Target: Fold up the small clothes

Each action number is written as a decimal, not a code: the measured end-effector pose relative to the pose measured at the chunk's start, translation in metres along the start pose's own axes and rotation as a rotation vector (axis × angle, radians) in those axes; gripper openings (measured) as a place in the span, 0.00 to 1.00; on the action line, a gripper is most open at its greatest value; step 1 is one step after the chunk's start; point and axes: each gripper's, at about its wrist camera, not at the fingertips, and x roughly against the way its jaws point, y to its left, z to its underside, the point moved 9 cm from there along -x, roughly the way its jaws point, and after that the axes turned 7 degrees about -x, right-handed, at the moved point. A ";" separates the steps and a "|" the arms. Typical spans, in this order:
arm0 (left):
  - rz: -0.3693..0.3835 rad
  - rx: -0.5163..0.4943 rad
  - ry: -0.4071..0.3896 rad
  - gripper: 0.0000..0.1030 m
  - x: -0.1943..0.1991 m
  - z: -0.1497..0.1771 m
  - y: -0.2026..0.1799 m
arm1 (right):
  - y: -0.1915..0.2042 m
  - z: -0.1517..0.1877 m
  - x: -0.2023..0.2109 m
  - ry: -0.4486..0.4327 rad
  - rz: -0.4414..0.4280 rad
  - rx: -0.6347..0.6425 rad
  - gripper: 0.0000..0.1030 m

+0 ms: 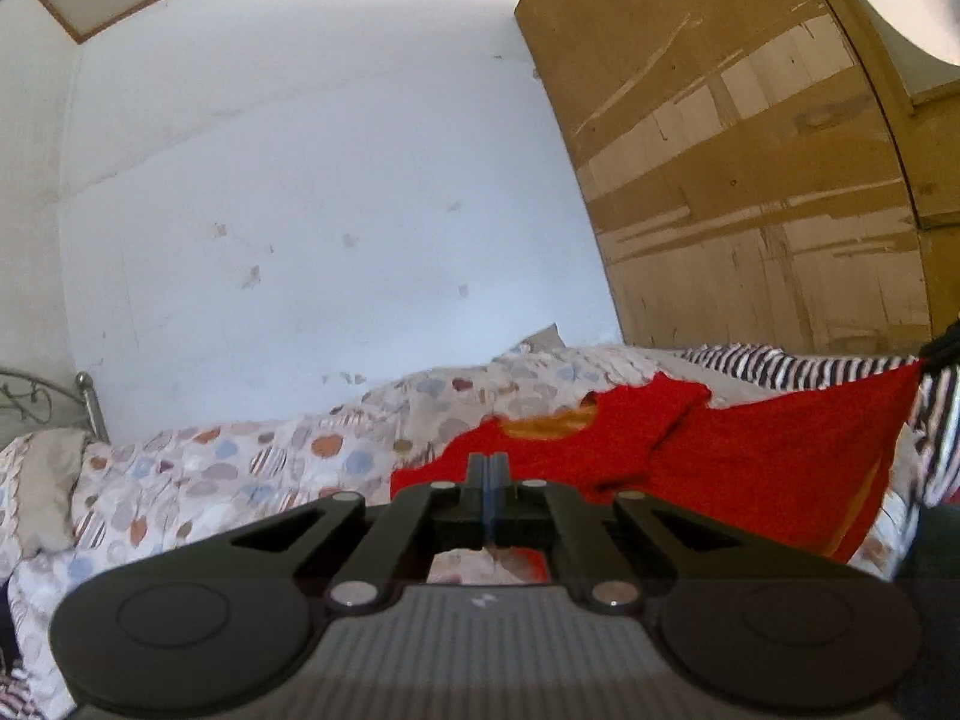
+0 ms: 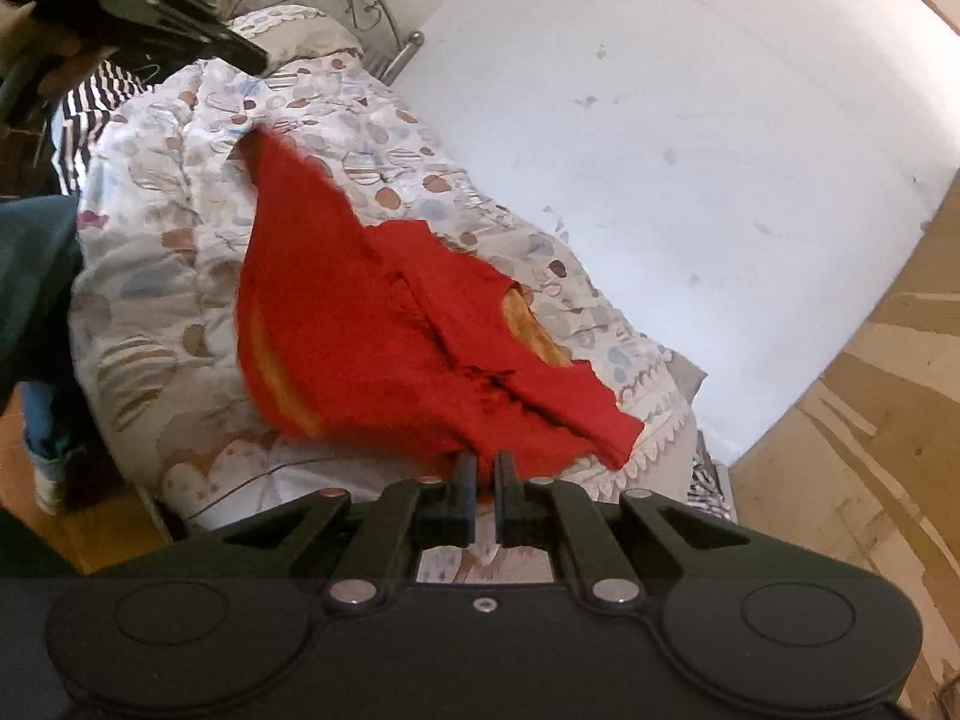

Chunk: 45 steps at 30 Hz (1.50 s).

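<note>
Covering the whole work surface is a patterned bedspread (image 1: 252, 468), pale with blue, rust and striped blotches, rumpled over a bed that runs ahead of both grippers to a plain white wall (image 1: 312, 192) marked with small scuffs. A curled metal bed frame (image 2: 360, 6) closes the far end in the right wrist view. To the right of the left gripper stands a worn brown wooden panel (image 1: 738, 168), its surface scratched and patched. One grey pillow (image 1: 51, 480) lies at the left gripper's far left, and one black-and-white striped cloth (image 1: 774, 363) lies beyond the garment.

No readable writing shows anywhere; only a small pale mark sits on the left gripper's ribbed body, too small to make out.

One red garment (image 2: 372, 324) with an orange lining at the neck is lifted off the bedspread, stretched between the two grippers. The left gripper (image 1: 489, 465) has its fingers pressed together on the garment's near edge. The right gripper (image 2: 485, 465) is pinched on the opposite edge, red fabric passing between its fingers.

A person's dark sleeve (image 2: 30, 276) and blue trouser leg (image 2: 48, 420) appear at the right gripper's left.
</note>
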 end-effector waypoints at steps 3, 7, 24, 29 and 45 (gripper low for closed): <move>0.019 -0.027 0.056 0.00 0.011 0.021 -0.010 | 0.007 0.013 0.015 0.029 0.009 0.007 0.00; 0.102 0.058 0.193 0.01 -0.003 0.052 -0.021 | 0.024 0.034 0.008 0.072 0.011 0.025 0.01; 0.291 -0.118 0.236 0.94 -0.067 0.080 -0.092 | 0.093 0.049 -0.081 0.060 -0.068 0.248 0.55; 0.386 -0.156 0.224 0.95 -0.076 0.085 -0.119 | 0.095 0.058 -0.096 0.083 -0.016 0.335 0.54; 0.446 -0.303 0.242 0.96 -0.090 0.106 -0.149 | 0.079 0.040 -0.112 0.034 -0.015 0.501 0.07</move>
